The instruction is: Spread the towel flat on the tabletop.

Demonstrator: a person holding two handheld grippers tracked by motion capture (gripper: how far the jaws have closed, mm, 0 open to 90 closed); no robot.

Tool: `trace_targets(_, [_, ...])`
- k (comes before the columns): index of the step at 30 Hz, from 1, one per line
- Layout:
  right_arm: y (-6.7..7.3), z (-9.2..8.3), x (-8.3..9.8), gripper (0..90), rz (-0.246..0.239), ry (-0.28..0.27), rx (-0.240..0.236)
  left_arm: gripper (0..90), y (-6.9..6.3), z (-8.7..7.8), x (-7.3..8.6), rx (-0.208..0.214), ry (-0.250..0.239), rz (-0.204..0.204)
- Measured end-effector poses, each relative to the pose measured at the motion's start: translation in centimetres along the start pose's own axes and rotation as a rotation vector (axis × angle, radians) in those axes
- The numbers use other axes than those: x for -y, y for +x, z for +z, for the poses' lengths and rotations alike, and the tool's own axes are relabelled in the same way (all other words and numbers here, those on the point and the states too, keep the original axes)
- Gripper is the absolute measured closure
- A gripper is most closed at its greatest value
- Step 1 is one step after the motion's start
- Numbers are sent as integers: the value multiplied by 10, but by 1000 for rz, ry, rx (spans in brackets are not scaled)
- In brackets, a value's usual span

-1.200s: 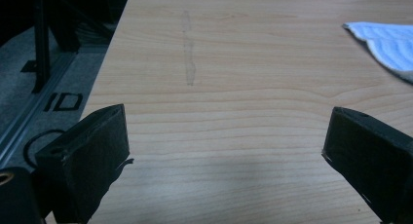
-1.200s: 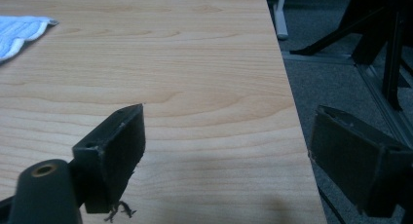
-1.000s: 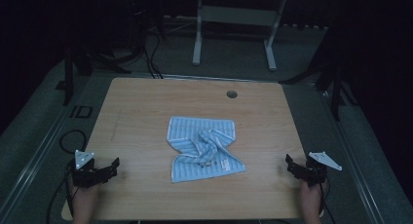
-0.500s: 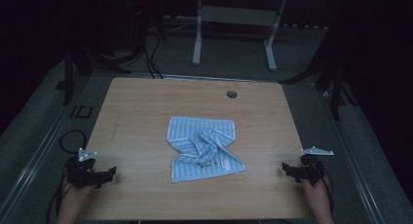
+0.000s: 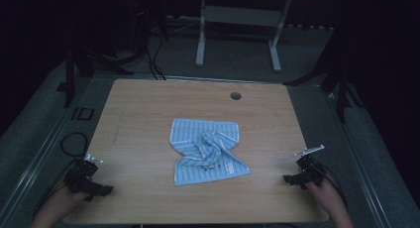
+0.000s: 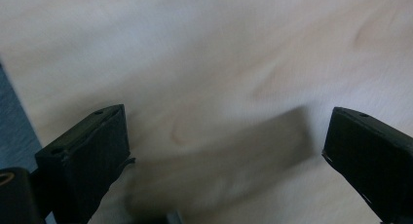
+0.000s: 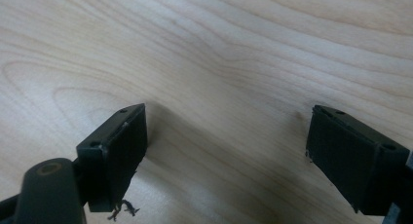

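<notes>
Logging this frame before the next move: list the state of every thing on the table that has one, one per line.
Blue striped cloth towel: crumpled, bunched at the middle, lying flat on the table, untouched.
Left claw: open, empty, low over bare wood at the table's near left corner.
Right claw: open, empty, low over bare wood near the right edge.
Light wooden table: round cable hole uncovered.

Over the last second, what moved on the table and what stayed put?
Both tongs drew back toward the near table edge: the left tongs and the right tongs sit lower at their corners than before. Both are open, holding nothing. The crumpled blue striped towel lies unchanged mid-table.
</notes>
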State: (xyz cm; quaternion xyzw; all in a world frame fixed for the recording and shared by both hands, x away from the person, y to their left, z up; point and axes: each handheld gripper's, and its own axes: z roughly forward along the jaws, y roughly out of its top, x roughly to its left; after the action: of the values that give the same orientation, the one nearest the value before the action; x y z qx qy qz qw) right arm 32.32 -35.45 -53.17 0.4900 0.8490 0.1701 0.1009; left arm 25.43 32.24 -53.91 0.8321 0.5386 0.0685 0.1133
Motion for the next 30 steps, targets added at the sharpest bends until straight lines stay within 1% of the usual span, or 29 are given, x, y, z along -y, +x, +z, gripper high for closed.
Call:
trace_targets(1, [0,0,-2,148,-8,16,-5,25,0,0,-1,3,16,0])
trace_targets(2, [0,0,-3,148,-9,24,-5,26,0,-1,-3,17,31,-8])
trace_targets(3, [1,-1,-5,148,-12,32,-10,26,0,-2,-5,20,33,-11])
trace_targets(4, [0,-1,-6,148,-13,39,-16,26,-1,-4,-6,6,29,-5])
trace_targets(5, [0,-2,-8,148,-16,46,-20,26,-1,-5,-8,-1,29,-6])
trace_targets(6, [1,-2,-9,148,-21,51,-23,26,-2,-6,-9,-6,42,-4])
trace_targets(7, [1,-3,-10,148,-34,70,-31,26,-2,-7,-10,-11,50,5])
trace_targets(8, [2,-3,-11,148,-43,82,-26,26,-3,-8,-12,-22,66,18])
trace_targets(9, [2,-4,-12,147,-65,99,-24,26,-4,-8,-13,-26,76,25])
trace_targets(10, [2,-4,-13,147,-74,111,-29,27,-5,-10,-14,-29,91,40])
trace_targets(11, [2,-4,-14,143,-86,134,-42,27,-5,-11,-15,-28,98,46])
trace_targets(12, [2,-4,-14,143,-94,145,-48,30,-6,-13,-16,-32,108,55])
trace_targets(13, [1,-5,-15,143,-112,171,-56,33,-6,-14,-17,-35,113,60])
trace_targets(14, [1,-5,-17,145,-142,209,-56,33,-7,-16,-19,-35,118,67])
trace_targets(15, [1,-5,-17,145,-142,209,-56,33,-8,-17,-20,-34,123,72])
trace_targets(16, [1,-5,-17,145,-150,226,-57,34,-8,-18,-21,-32,131,83])
trace_targets(17, [1,-5,-18,145,-167,259,-62,34,-9,-19,-22,-29,131,84])
trace_targets(18, [1,-5,-18,146,-177,280,-64,34,-10,-20,-24,-24,139,90])
trace_targets(19, [2,-5,-18,147,-187,320,-69,36,-11,-21,-24,-25,153,97])
trace_targets(20, [2,-5,-18,147,-200,350,-80,36,-12,-20,-25,-29,168,102])
trace_targets(21, [3,-5,-19,147,-209,381,-82,37,-13,-20,-26,-29,179,104])
trace_targets(22, [3,-5,-19,147,-220,401,-80,37,-13,-19,-27,-24,190,99])
trace_targets(23, [3,-4,-19,147,-225,433,-88,37,-13,-19,-28,-20,195,95])
trace_targets(24, [3,-4,-19,147,-231,450,-88,37,-14,-18,-29,-12,199,92])
trace_targets(25, [3,-4,-20,149,-241,469,-83,37,-15,-18,-30,-11,203,98])
trace_targets(27, [3,-4,-21,150,-247,489,-78,37,-18,-18,-32,-5,200,106])
trace_targets(30, [3,-5,-24,149,-245,480,-87,37,-24,-18,-35,25,178,124])
